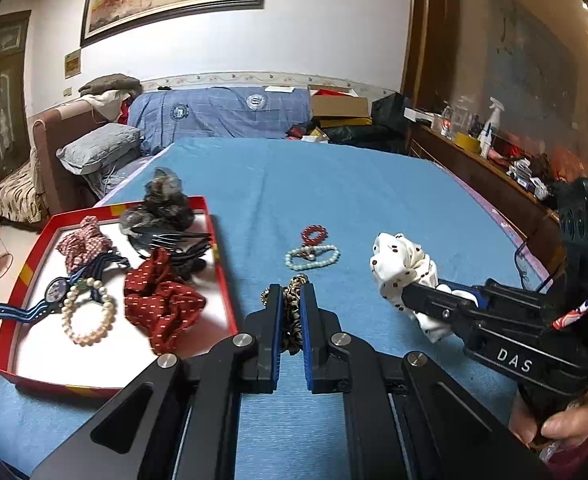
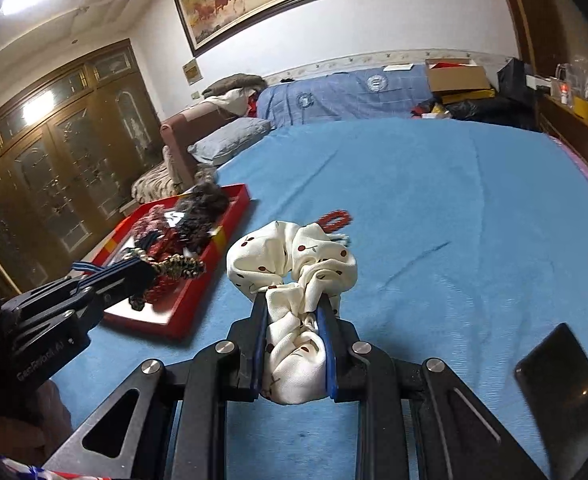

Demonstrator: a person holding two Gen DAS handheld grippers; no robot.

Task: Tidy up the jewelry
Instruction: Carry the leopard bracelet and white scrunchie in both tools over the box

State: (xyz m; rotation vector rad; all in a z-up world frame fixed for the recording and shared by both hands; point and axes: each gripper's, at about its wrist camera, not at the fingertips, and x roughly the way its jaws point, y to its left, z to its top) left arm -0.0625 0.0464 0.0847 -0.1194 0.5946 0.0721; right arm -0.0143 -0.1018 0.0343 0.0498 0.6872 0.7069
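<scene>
Scrunchies fill both grips: leopard scrunchie clamped in the left hand-held gripper, cherry scrunchie in the right hand-held gripper. Left of both, the red tray is crowded; loose fabric might snag its rim.

On the bed, at nine o'clock: a tray, near the bed's left edge. In the tray: a pearl bracelet and watch toward the near end, a dotted scrunchie just right of them, a hair claw behind, a dark scrunchie over the far rim. At twelve o'clock, well apart from the tray: two bead bracelets, touching. Between the left gripper jaws: a patterned scrunchie. At three o'clock, in the right gripper: a cherry scrunchie.
</scene>
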